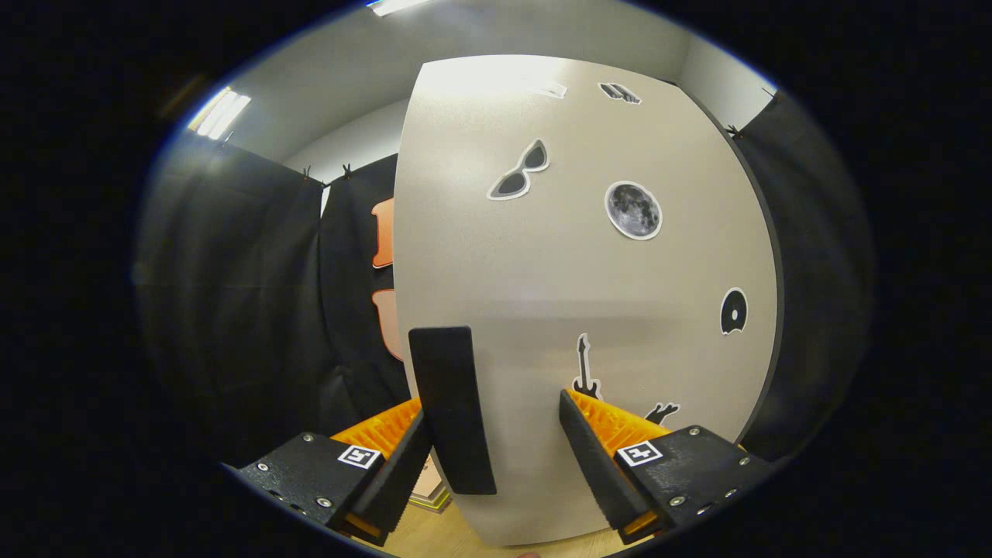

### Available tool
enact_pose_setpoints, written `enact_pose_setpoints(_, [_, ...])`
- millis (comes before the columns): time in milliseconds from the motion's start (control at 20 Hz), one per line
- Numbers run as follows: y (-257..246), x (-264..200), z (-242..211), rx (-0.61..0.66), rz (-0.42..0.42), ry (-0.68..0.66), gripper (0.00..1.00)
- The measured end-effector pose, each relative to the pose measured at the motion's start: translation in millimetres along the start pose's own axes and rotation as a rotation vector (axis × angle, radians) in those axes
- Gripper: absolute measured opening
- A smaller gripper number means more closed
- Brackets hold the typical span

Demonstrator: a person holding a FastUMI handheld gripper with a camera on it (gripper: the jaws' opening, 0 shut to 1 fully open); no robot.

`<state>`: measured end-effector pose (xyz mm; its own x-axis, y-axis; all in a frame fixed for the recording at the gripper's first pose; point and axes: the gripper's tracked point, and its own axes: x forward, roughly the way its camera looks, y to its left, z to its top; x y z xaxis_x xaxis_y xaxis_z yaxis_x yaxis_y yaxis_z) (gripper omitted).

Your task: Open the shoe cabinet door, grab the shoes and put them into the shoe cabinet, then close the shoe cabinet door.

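A pale wooden floor (434, 536) runs beneath the lower edge of the shoe cabinet door (581, 271). A flat, light-edged item (428, 491), too hidden to identify, lies on it beside the door, beyond the gripper's (492, 407) parted fingers.

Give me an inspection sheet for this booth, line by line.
Surface: wooden floor below the door.
Job's things: shoe cabinet door, pale, with stickers; black handle near its left edge.
Clutter: a flat framed item on the floor, unclear.
Grippers: gripper open, fingers either side of the handle, not pressing it.
Cables: nothing seen.
Surroundings: black cloth wall, ceiling lights.
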<state>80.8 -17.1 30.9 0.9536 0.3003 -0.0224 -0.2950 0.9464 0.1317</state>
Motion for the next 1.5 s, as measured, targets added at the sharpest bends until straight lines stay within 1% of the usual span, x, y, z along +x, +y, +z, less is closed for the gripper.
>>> enact_pose_setpoints(100, [-2,4,0,-0.025,-0.017,0.0,0.95])
enact_pose_setpoints(600, [-4,14,0,-0.042,-0.083,0.001,0.96])
enact_pose_setpoints(750, [-3,13,-5,-0.03,-0.088,0.029,0.96])
enact_pose_setpoints(900, [-2,5,7,-0.011,-0.088,-0.004,0.96])
enact_pose_setpoints(1050, [-3,-8,12,-0.011,-0.087,-0.001,0.96])
enact_pose_setpoints(1300, [-13,-41,31,-0.029,-0.132,-0.025,0.95])
enact_pose_setpoints(1500, [-21,-97,48,-0.037,-0.159,-0.03,0.96])
